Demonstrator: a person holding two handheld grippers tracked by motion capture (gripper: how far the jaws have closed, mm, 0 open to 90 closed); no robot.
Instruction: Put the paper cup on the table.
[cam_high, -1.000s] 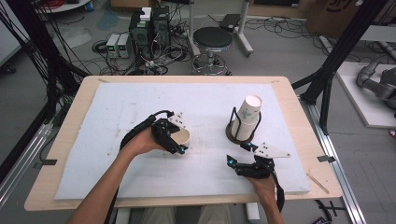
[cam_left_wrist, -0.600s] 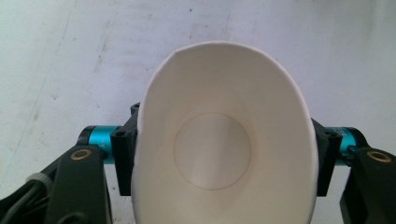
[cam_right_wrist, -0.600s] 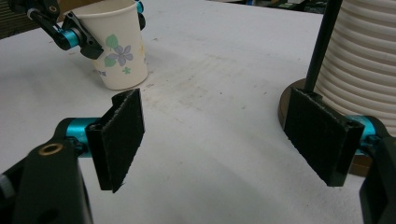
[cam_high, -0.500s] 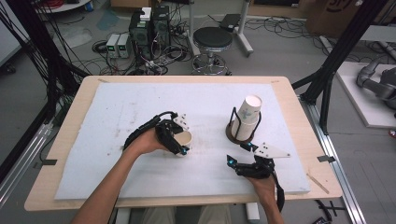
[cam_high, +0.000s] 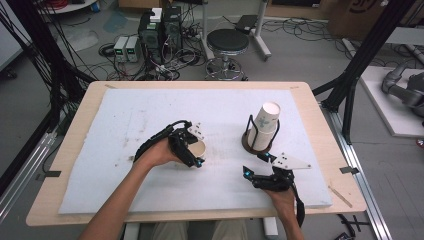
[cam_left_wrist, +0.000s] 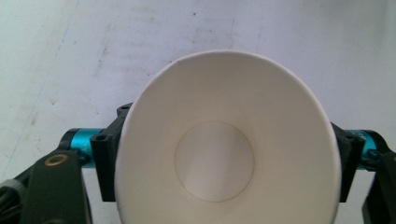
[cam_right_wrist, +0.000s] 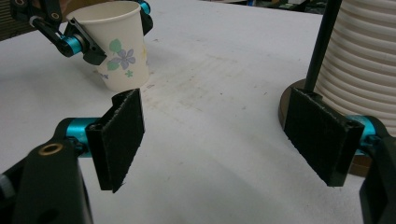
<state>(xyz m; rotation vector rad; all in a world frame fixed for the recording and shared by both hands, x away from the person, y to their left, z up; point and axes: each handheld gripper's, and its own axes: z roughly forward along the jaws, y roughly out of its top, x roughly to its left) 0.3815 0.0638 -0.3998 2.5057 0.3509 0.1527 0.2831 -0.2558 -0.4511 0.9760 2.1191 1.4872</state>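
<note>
While left gripper (cam_high: 194, 156) jaws just opening round cup (cam_high: 198, 147), back off straight, no tipping; right gripper (cam_high: 256, 175) jaws open, empty.

1. Paper cup (cam_left_wrist: 226, 154): near rim cut off by the bottom edge of the left gripper view; it hides the inner faces of the left tongs (cam_left_wrist: 226, 163), so contact cannot be read there.
2. Cup stack (cam_right_wrist: 369, 56), right of the right tongs (cam_right_wrist: 219, 140): top and far side cut off by the picture's edge.
3. Holder base (cam_right_wrist: 287, 107): partly hidden behind the right jaw.
</note>
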